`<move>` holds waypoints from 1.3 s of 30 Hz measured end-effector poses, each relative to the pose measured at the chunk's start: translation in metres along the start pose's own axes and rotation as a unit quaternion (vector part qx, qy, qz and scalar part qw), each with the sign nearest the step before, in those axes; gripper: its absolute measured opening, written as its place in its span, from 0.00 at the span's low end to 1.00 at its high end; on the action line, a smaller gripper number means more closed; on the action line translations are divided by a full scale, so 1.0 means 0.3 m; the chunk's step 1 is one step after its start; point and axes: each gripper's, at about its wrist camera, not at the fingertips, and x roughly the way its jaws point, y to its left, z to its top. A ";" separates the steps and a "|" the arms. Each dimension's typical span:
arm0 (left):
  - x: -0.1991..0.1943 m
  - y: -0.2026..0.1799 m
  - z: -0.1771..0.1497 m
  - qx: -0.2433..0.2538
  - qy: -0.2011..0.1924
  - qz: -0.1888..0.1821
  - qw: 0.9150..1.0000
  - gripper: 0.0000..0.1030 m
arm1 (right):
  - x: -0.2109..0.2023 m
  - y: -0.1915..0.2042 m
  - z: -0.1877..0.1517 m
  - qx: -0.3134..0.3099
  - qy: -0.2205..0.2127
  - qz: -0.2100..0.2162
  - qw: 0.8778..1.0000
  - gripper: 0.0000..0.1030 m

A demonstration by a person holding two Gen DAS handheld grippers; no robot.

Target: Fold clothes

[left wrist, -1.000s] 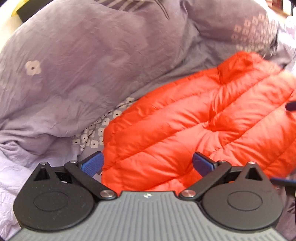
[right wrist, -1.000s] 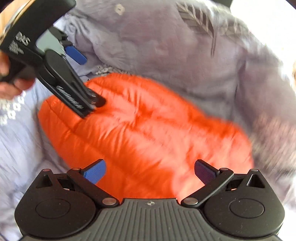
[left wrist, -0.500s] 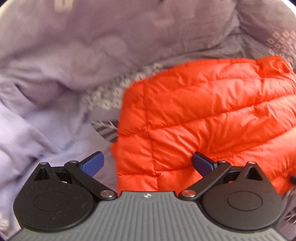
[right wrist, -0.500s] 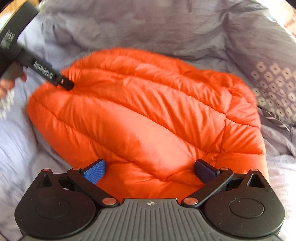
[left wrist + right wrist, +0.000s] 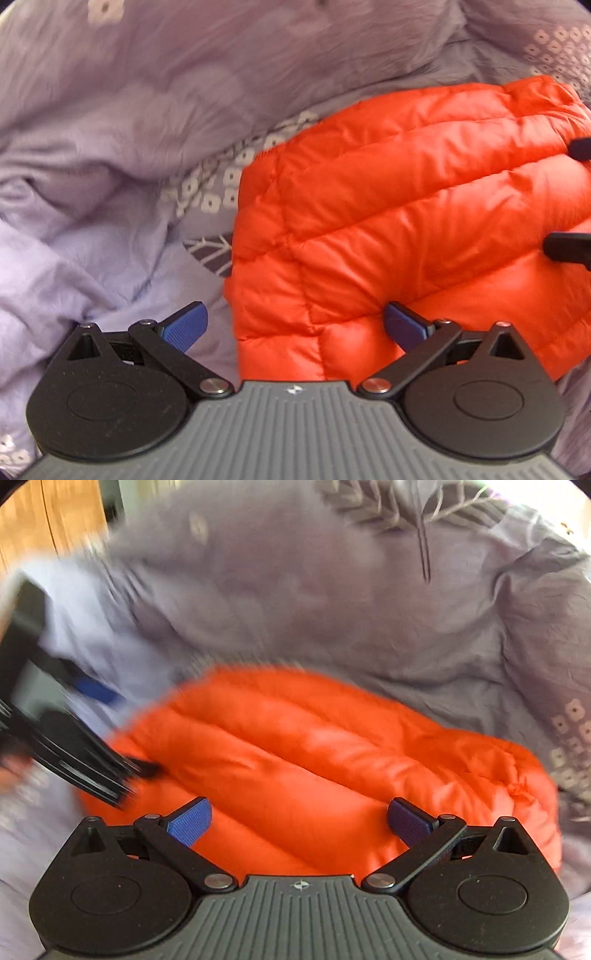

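Observation:
An orange quilted puffer jacket (image 5: 413,218) lies in a folded bundle on lilac bedding; the right wrist view shows the jacket (image 5: 332,760) blurred by motion. My left gripper (image 5: 295,326) is open, its blue pads straddling the jacket's near left corner with nothing pinched. My right gripper (image 5: 301,823) is open just above the jacket's near edge. The right gripper's dark fingertips (image 5: 569,247) enter the left wrist view at the right edge, over the jacket. The left gripper's fingers (image 5: 99,775) rest at the jacket's left end in the right wrist view.
A rumpled lilac duvet (image 5: 122,122) with white flower and leaf prints surrounds the jacket on all sides and rises in folds behind it (image 5: 332,602). A wooden surface (image 5: 55,520) shows at the far upper left. A hand holding the left gripper is blurred at the left edge.
Both grippers shifted over the jacket and stayed open. The right view swung upward, so the jacket sits lower and blurred. In the left view the jacket slid right, and the right gripper's tips entered.

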 end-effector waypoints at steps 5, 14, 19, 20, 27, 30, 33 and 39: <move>0.032 0.021 -0.024 -0.019 0.002 -0.021 1.000 1.00 | -0.068 -0.143 -0.122 0.077 0.037 -0.031 0.996 1.00; -0.011 0.170 -0.031 -0.043 -0.034 0.004 0.999 1.00 | -0.152 -0.296 -0.399 0.217 0.085 -0.072 0.970 1.00; 0.007 0.279 -0.023 -0.061 -0.025 -0.010 0.998 1.00 | -0.233 -0.348 -0.345 0.254 0.024 -0.031 0.966 1.00; 0.018 0.300 -0.019 -0.065 -0.022 -0.022 0.997 1.00 | -0.251 -0.380 -0.332 0.270 0.005 -0.026 0.963 1.00; 0.191 0.411 -0.030 -0.164 0.048 -0.105 0.980 1.00 | -0.130 -0.593 -0.288 0.364 0.023 -0.002 0.931 1.00; 0.254 0.420 -0.073 -0.210 0.090 -0.116 0.967 1.00 | -0.028 -0.599 -0.289 0.356 0.063 -0.010 0.932 1.00; 0.212 0.389 -0.123 -0.192 0.089 -0.075 0.975 1.00 | 0.018 -0.572 -0.277 0.320 0.079 -0.011 0.944 1.00; 0.156 0.428 -0.172 -0.219 0.070 -0.096 0.968 1.00 | 0.080 -0.607 -0.287 0.336 0.091 0.031 0.937 1.00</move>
